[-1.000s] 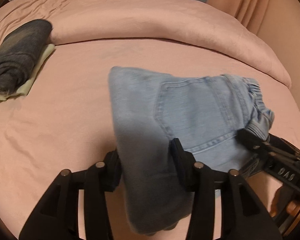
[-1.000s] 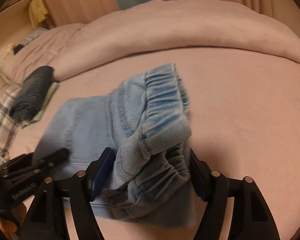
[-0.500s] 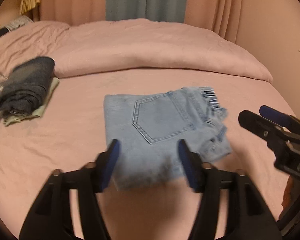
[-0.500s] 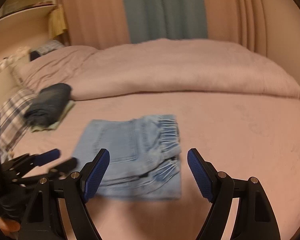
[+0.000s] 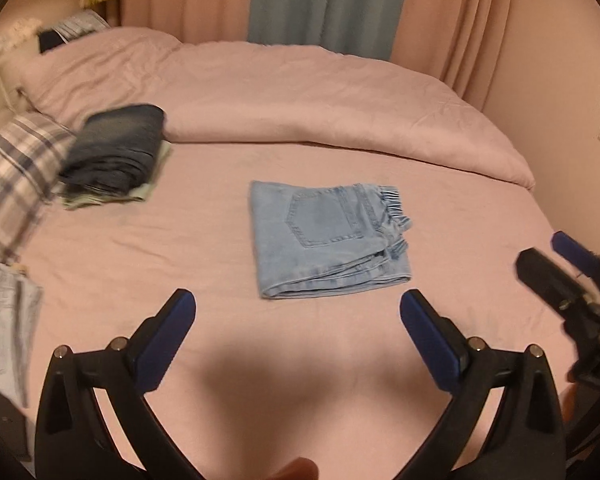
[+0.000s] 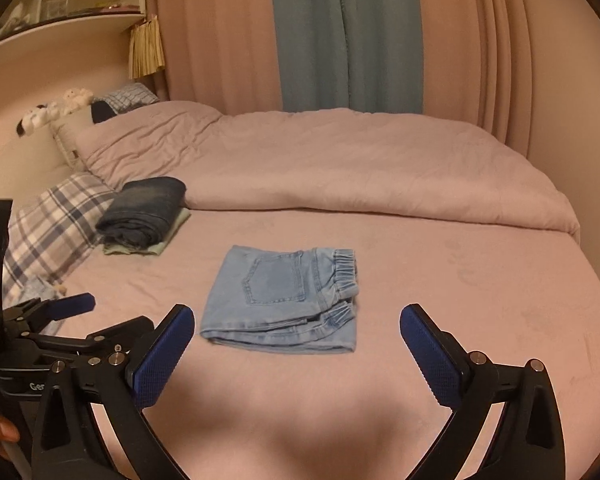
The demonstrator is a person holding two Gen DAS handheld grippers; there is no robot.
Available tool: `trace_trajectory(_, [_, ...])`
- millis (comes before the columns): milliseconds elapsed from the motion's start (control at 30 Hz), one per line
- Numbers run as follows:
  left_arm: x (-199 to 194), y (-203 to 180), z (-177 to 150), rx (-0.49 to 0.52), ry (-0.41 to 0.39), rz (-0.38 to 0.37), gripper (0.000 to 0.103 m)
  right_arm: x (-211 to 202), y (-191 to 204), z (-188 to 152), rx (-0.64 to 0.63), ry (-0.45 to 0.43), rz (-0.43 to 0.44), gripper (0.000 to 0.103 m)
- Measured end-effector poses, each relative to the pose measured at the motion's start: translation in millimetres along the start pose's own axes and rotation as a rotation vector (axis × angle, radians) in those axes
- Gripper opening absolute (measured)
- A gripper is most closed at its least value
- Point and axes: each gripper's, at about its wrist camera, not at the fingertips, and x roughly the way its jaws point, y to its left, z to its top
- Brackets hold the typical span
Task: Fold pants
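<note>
The light blue jeans (image 5: 328, 240) lie folded into a compact rectangle on the pink bed sheet (image 5: 180, 264), back pocket up, elastic waistband to the right. They also show in the right wrist view (image 6: 284, 300). My left gripper (image 5: 298, 312) is open and empty, held back from the jeans' near edge. My right gripper (image 6: 296, 326) is open and empty, also short of the jeans. The right gripper shows at the right edge of the left wrist view (image 5: 548, 256), and the left gripper at the left of the right wrist view (image 6: 100, 316).
A folded dark jeans stack (image 5: 116, 152) on a pale green garment sits at the left, beside a plaid pillow (image 5: 8, 184). A rolled pink duvet (image 5: 320, 100) lies across the back. Another light garment (image 5: 4, 320) lies at the left edge. Curtains (image 6: 348, 32) hang behind.
Both grippers let go of the folded jeans, opened wide and pulled back and up. The jeans now lie flat on the sheet.
</note>
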Motion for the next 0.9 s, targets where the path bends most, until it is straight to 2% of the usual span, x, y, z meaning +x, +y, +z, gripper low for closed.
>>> trace_trajectory(67, [-10.6, -1.3, 0.3, 0.008, -0.005, 0.027, 0.102, -10.1, 0.3, 3.9, 0.010, -0.004, 0.016, 0.102])
trace_trajectory(267, [-36.9, 1.9, 2.4, 0.007, -0.026, 0.036, 0.102, -29.8, 7.5, 9.3, -0.007, -0.029, 0.000, 0.102])
trace_trajectory(900, [-52.8, -6.1, 2.0, 0.022, -0.047, 0.050, 0.102, -47.3, 12.3, 9.0, -0.003, -0.058, -0.003, 0.102])
